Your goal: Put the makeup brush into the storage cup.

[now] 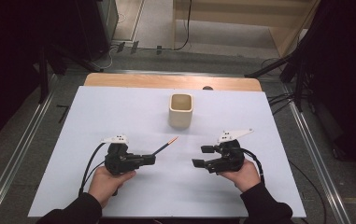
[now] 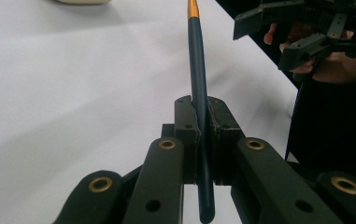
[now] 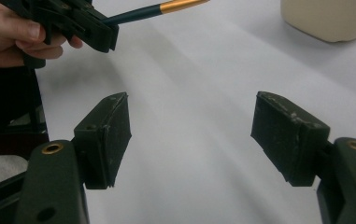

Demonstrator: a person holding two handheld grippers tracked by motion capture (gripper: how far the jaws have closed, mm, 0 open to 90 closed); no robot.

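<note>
Cup [image 1: 181,110] stands beyond pen [image 1: 165,144], white table [image 1: 119,112] between them bare.

the cup [image 1: 181,110] stands on the table [image 1: 119,102], beyond the pencil [image 1: 167,144], which sticks out between the two grippers.

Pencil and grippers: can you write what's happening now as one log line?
left gripper: shut on pencil | right gripper: open, holds nothing | pencil tip: points toward cup | cup: upright on table
</note>
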